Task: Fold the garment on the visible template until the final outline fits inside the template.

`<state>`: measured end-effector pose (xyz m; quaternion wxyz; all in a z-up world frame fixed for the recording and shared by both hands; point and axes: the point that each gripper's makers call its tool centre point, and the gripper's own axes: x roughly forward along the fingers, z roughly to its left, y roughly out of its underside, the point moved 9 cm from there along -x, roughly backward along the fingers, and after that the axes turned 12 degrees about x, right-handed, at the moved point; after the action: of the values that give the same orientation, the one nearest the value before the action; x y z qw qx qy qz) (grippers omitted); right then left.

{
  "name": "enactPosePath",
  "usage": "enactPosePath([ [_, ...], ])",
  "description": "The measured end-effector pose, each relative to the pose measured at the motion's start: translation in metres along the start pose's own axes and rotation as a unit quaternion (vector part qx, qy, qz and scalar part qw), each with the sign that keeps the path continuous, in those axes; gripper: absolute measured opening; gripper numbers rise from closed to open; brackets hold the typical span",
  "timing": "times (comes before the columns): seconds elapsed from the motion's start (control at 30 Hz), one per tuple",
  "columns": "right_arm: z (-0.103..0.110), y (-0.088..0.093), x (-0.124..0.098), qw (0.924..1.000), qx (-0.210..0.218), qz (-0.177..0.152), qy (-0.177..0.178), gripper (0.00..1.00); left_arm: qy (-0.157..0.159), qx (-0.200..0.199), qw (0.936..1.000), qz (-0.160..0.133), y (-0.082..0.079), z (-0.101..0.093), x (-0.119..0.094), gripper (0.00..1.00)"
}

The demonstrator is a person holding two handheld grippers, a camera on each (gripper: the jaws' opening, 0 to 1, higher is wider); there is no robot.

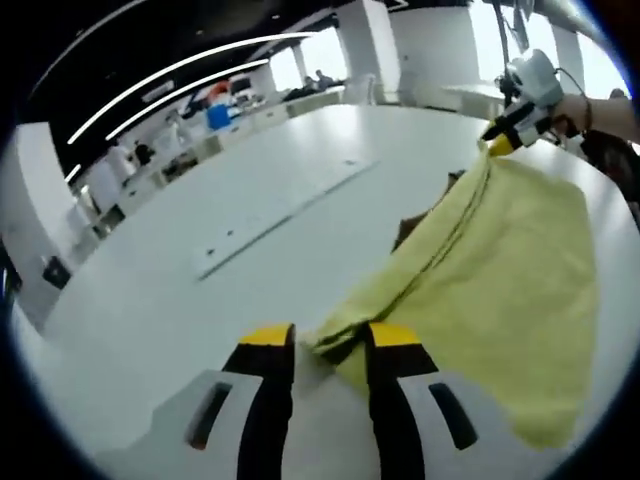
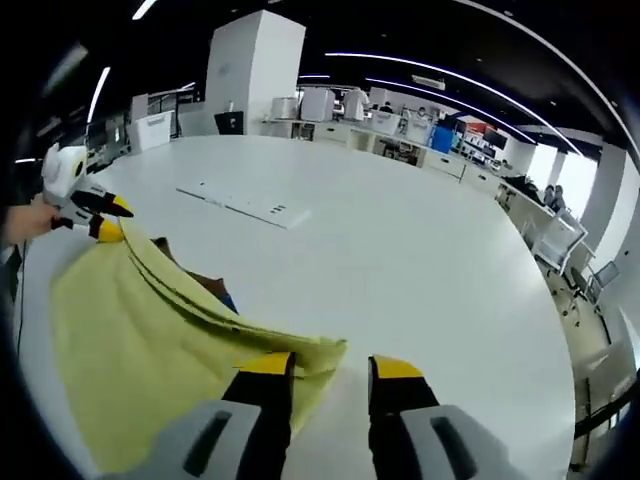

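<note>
Left gripper view: the left gripper [image 1: 331, 345] sits low at the near edge, yellow-tipped jaws apart with a corner of the yellow garment [image 1: 500, 280] bunched between them. The cloth touches the right jaw; whether the jaws actually pinch it I cannot tell. From there the garment runs away to the right and far side, folded over on itself, with a raised ridge leading to the right gripper [image 1: 497, 140]. That one is held in a person's hand [image 1: 580, 112] and appears closed on the far corner. A dark brown patch [image 1: 412, 226] peeks out just left of the ridge, possibly the template, too hidden to be sure. A long pale strip [image 1: 280, 220] lies on the white table [image 1: 150, 300], well left of the cloth.

Right gripper view: the left gripper [image 2: 108, 220] is far left on the cloth's corner, tips close together. The garment [image 2: 150, 340] spreads across the near left, layered edges ending at the right gripper [image 2: 331, 368], whose jaws stand apart with the fold edge against the left one. A brown and blue bit [image 2: 215, 288] shows under the ridge.

Judgement: a fold is mid-carry, both corners lifted along one edge. Next move calls for carrying that edge across in step, laying it flat, then checking the outline against the template.
</note>
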<state>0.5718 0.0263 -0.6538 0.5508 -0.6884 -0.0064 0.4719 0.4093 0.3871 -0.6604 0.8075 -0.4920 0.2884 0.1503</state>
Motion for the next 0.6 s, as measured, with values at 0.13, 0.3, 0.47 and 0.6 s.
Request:
enactPosePath([
  [0.13, -0.004, 0.000, 0.005, 0.9999, 0.014, 0.003, 0.009, 0.25, -0.012, -0.016, 0.9998, -0.007, 0.000, 0.004, 0.004, 0.23],
  [0.3, -0.005, 0.001, 0.004, 0.9988, 0.046, 0.005, 0.015, 0.25, -0.021, -0.051, 0.9984, -0.006, 0.001, 0.007, 0.004, 0.23],
  [0.47, -0.006, 0.000, -0.001, 0.9975, 0.068, 0.004, 0.017, 0.25, -0.025, -0.113, 0.9931, -0.016, 0.002, 0.009, -0.003, 0.25],
  [0.6, -0.003, -0.004, -0.008, 0.9960, 0.089, -0.001, 0.007, 0.26, -0.019, -0.136, 0.9903, -0.022, 0.000, 0.010, -0.014, 0.27],
])
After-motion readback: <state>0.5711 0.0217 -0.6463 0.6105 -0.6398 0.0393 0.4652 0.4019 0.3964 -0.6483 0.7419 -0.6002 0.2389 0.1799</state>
